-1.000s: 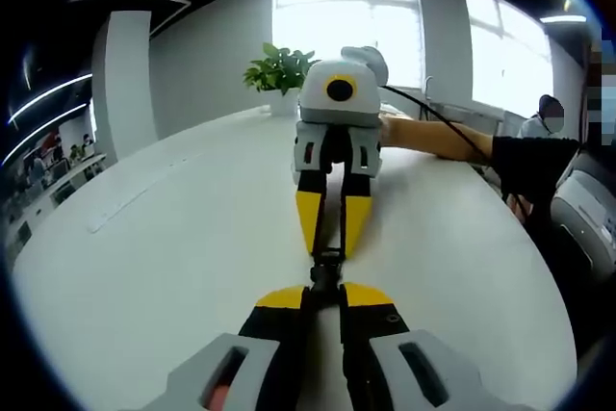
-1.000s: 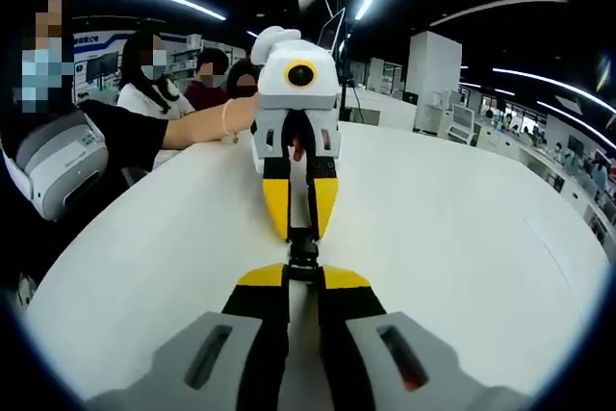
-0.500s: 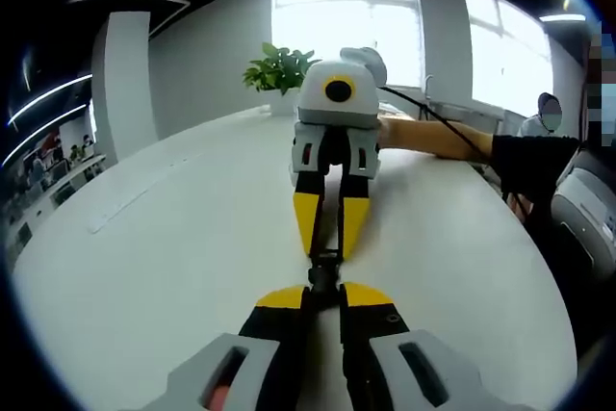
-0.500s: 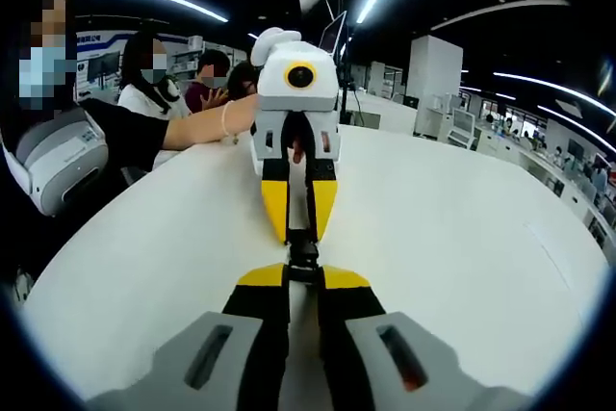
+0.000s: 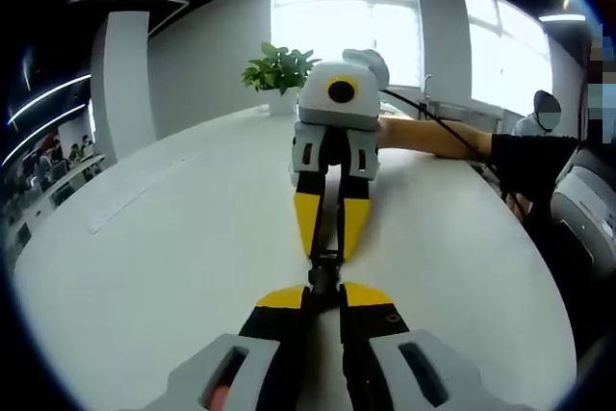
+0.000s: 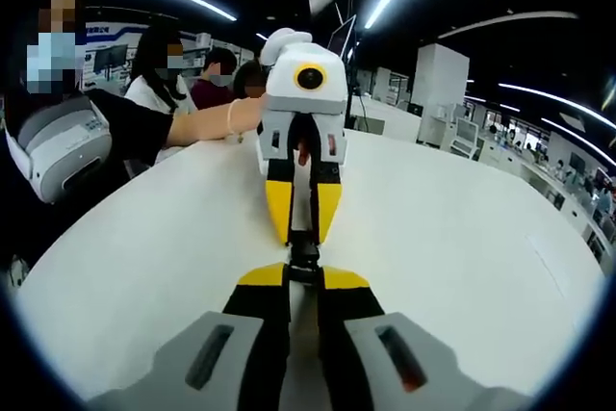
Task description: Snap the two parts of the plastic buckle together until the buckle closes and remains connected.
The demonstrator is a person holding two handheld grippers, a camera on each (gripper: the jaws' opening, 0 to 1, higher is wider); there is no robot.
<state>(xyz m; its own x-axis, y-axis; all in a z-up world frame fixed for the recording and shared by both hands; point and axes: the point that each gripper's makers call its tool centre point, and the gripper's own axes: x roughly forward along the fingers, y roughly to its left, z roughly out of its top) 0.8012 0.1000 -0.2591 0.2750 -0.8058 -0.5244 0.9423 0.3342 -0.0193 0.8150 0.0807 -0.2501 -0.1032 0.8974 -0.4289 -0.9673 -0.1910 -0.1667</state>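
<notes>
Nothing has shifted: both claws (image 5: 324, 297) (image 6: 303, 279) pinch the buckle (image 5: 324, 271) stretched between their tips.

Two tongs: left tongs (image 5: 324, 293) and right tongs (image 6: 303, 274), tip to tip. One black buckle (image 5: 325, 269) between them. One white bench (image 5: 173, 238). One potted plant (image 5: 279, 71). Three seated people at bench edge, right gripper view.

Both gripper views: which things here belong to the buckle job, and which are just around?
Job: black buckle, left gripper, right gripper, both clamped on the buckle's ends.
Around: white table, potted plant, seated people.
</notes>
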